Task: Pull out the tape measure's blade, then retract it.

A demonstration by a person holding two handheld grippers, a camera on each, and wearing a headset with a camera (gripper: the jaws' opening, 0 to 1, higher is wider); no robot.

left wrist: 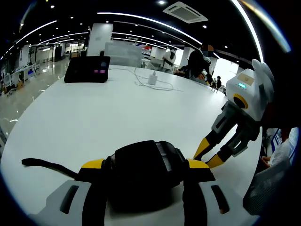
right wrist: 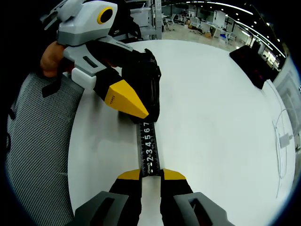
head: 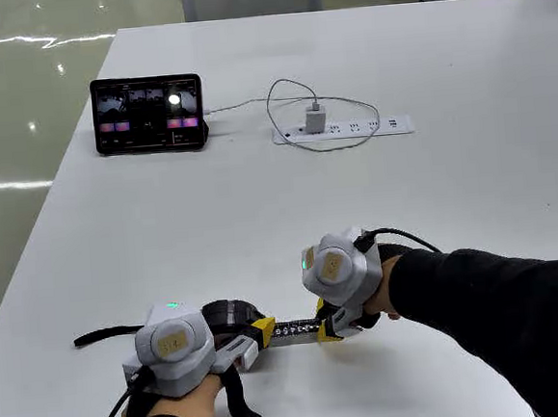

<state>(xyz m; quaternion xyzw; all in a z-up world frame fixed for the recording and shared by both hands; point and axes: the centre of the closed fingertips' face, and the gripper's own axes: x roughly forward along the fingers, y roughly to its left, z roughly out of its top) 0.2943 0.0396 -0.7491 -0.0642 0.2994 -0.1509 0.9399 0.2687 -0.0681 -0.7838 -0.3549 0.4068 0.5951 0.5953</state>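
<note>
The left hand-held gripper sits low, close to the person's body. Its two jaws squeeze the tape measure. The right hand-held gripper tips down toward the left one, and its jaws pinch the blade. The right arm, in a dark sleeve, reaches in from the right.

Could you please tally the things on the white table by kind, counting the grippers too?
Grippers: 2, the left gripper and the right gripper
Tape measure: 1
Tablet: 1
Power strip: 1
Charger: 1
Cable: 1
Total: 7
</note>
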